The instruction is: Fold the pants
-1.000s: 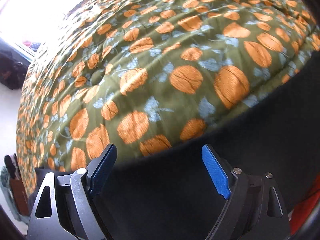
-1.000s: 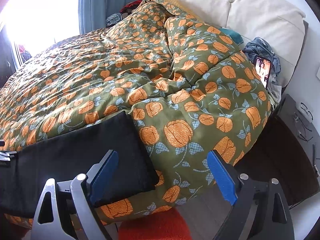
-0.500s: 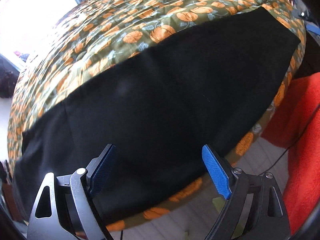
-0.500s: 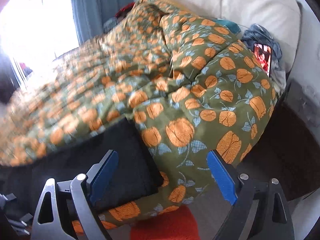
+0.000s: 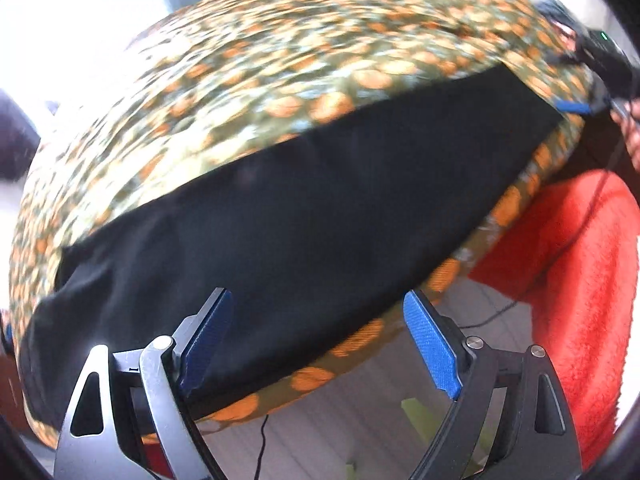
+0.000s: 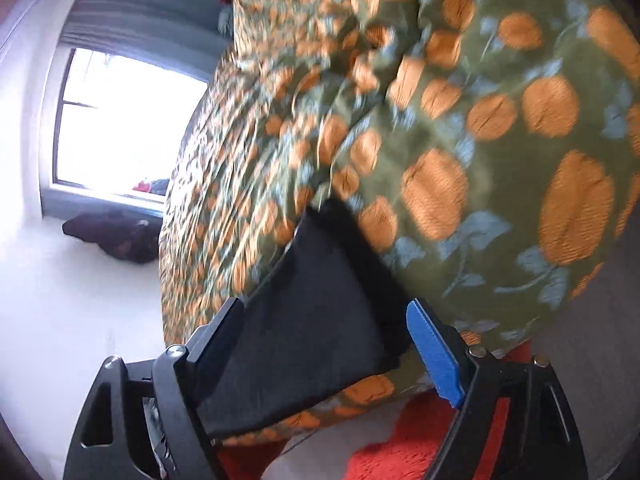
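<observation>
Since approx. 1 s ago both my views have swung: left wrist cam then sat low over the quilt w/ only a dark edge showing, now it has pulled back and takes in the whole long black fabric pants (image 5: 304, 216), lying flat and lengthwise along the near edge of the bed. Right cam has rolled hard and closed in on one narrow end of the pants (image 6: 316, 312). Left gripper (image 5: 320, 344): jaws spread, nothing between them, clear of the cloth. Right gripper (image 6: 332, 352): jaws spread, straddling that end of the pants; contact not confirmed, motion blur. Judgement: pants appear already folded leg-on-leg into one strip, and I am lining up at the ends for a crosswise fold; no grasp made yet. Bed is covered by a green quilt with orange fruit print (image 5: 304, 64), soft and lumpy, so the cloth may drag or bunch. Room: orange-red shaggy rug (image 5: 576, 304) on the floor beside the bed, bright window (image 6: 120, 128) w/ grey-blue curtain (image 6: 160, 12) above it, dark heap (image 6: 116, 236) on the floor under the sill.
</observation>
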`<state>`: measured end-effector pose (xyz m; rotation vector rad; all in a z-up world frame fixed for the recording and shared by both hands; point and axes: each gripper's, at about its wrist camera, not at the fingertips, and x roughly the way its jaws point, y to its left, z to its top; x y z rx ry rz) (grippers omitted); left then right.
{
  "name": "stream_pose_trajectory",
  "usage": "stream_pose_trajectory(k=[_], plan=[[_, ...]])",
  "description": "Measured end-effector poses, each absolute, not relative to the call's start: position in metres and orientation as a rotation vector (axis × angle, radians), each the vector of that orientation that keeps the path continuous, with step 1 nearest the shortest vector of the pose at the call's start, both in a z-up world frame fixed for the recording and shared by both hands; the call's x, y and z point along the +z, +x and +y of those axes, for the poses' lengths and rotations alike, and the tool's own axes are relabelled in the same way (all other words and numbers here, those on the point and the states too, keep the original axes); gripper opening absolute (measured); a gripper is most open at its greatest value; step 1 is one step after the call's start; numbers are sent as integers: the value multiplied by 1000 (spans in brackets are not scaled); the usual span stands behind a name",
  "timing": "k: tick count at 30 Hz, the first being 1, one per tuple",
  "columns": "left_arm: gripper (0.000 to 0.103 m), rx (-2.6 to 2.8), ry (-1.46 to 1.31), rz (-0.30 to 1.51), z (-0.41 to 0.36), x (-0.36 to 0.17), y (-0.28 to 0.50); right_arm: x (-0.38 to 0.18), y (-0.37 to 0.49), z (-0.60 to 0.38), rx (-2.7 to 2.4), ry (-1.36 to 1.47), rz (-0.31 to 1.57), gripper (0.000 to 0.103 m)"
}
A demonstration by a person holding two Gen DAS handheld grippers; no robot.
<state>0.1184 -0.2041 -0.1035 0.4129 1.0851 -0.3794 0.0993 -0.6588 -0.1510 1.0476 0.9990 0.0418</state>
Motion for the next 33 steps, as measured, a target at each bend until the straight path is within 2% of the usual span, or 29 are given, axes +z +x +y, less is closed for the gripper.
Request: stream_pose_trajectory(k=[4,8,13,14,15,18,21,26,33], plan=[[88,-330,370,1129,-179,-111,122,-162,136,-652,140,947,1071,81],[88,-299,357,1148,-160,-112,115,-184,158,-648,154,855,1178,72],[88,-259,316,1177,-140,-115,109,-194,172,-637,236,772,1258,70],[88,-250,305,1186,-136,-116,110,-194,175,-634,242,740,1284,63],[88,-240,295,1193,-133,-117,111,-194,176,-630,243,706,1305,44],[88,-217,256,1192,-122,-111,115,-183,179,-623,279,647,1333,17],[88,-185,210,1170,-105,-99,118,-151,176,-614,311,629,1284,17],[88,-107,79,1116,-63,-80,127,-69,165,-578,523,769,1073,16],[88,-1,-104,1095,3,-77,129,26,191,-423,881,814,908,16]])
